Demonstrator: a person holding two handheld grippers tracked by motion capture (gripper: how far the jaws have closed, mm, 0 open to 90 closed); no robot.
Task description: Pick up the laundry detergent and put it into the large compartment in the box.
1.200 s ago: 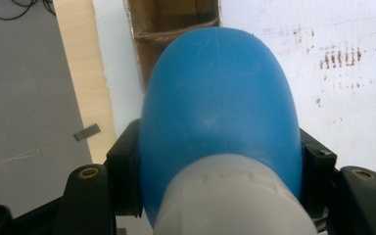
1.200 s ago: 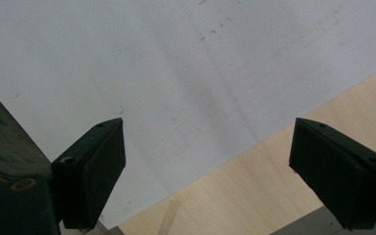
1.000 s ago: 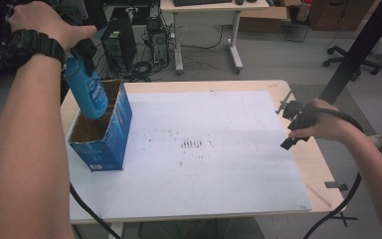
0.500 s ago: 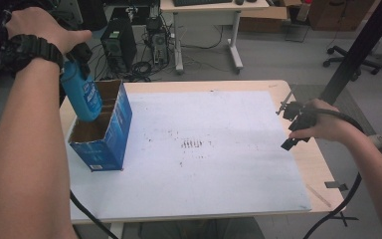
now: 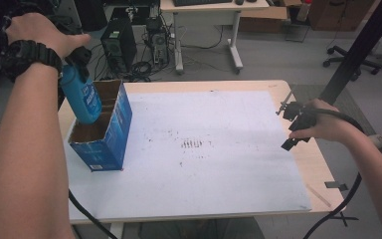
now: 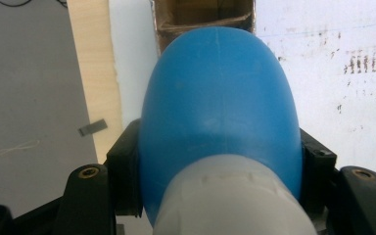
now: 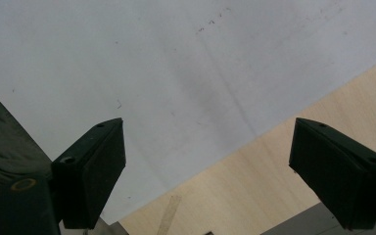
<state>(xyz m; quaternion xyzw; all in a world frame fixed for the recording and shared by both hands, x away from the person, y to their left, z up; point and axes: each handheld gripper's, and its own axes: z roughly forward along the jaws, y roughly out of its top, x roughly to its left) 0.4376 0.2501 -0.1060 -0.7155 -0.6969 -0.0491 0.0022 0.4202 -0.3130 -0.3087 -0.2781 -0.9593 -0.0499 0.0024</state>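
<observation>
The left gripper (image 5: 79, 59) pinches a blue bottle (image 5: 81, 97) near its pale cap end, its black jaws pressed against both sides, and holds it bottom-down, slightly tilted, above the open top of a blue cardboard box (image 5: 110, 134) that stands near the left edge of the white mat (image 5: 219, 164) on the wooden table (image 5: 318, 164). The right gripper (image 5: 294, 127) hovers over the mat's right edge, well apart from the box, its jaws spread wide with nothing between them.
</observation>
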